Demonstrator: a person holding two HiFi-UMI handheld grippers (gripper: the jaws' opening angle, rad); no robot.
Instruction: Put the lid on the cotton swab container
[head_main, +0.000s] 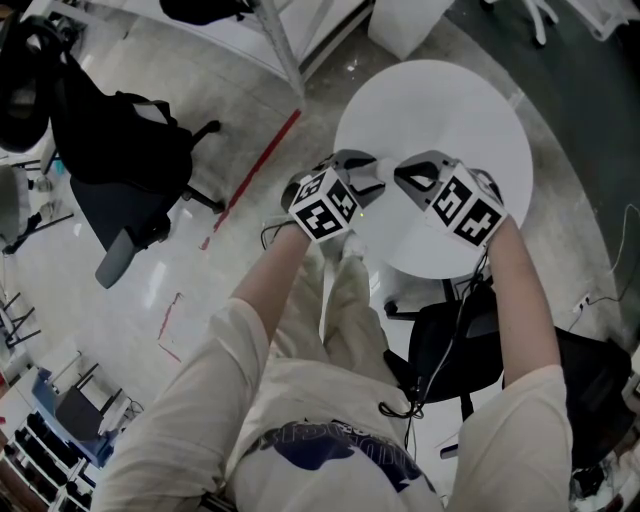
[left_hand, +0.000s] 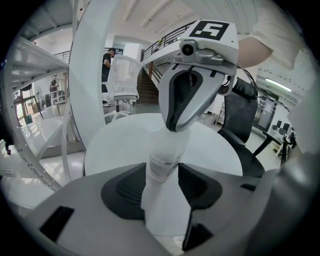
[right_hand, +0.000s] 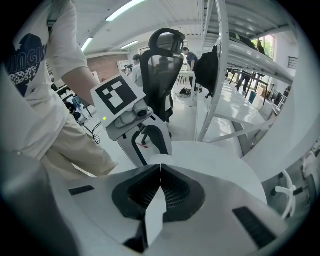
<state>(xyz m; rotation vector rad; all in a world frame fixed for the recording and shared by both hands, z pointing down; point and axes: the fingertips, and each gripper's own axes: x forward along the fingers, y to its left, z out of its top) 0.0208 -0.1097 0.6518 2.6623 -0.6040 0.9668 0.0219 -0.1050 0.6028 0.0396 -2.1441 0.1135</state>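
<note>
A translucent white cotton swab container (left_hand: 162, 165) with a printed label stands upright on the round white table (head_main: 450, 110). My left gripper (left_hand: 162, 172) is shut on its body, with a dark pad pressed to each side. My right gripper (left_hand: 176, 127) comes down from above to the container's top. In the right gripper view its jaws (right_hand: 160, 167) are pinched together at the near edge of the round white lid (right_hand: 162, 159), which lies on the container. Across from it is the left gripper (right_hand: 150, 145). In the head view both grippers (head_main: 378, 188) (head_main: 400, 178) meet near the table's front-left and hide the container.
A black office chair (head_main: 455, 340) stands under the table's near edge by my legs. Another chair with a dark bag (head_main: 130, 170) is on the floor at left, near a red tape line (head_main: 255, 175). A white shelving rack (right_hand: 225, 65) rises beside the table.
</note>
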